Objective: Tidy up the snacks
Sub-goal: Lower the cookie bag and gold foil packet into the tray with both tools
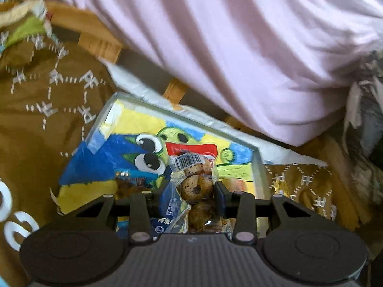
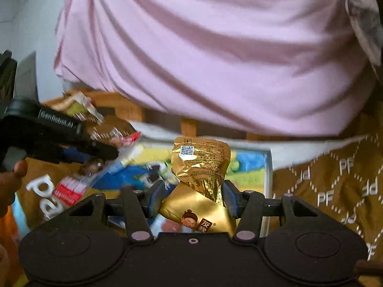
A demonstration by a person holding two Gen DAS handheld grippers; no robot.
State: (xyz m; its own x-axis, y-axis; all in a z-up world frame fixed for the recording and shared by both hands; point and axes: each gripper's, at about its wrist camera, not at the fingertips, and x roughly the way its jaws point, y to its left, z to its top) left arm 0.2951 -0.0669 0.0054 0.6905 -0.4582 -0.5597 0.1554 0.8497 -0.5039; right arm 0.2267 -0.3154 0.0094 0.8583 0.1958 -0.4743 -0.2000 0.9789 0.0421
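Fingers of the left gripper [image 1: 184, 192] pinch a clear pack of speckled eggs [image 1: 195, 181], the right gripper [image 2: 194, 197] a crinkly gold pouch [image 2: 201, 167], above the cartoon-printed box [image 1: 259, 167]; both look light, slippery, best held mid-body.

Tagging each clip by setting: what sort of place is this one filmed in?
Most likely a home, not a lab or shop. A brown cloth printed with "PF" letters lies over wooden furniture, a shallow tray with a cartoon picture rests on it, and a person in a pink garment sits close.
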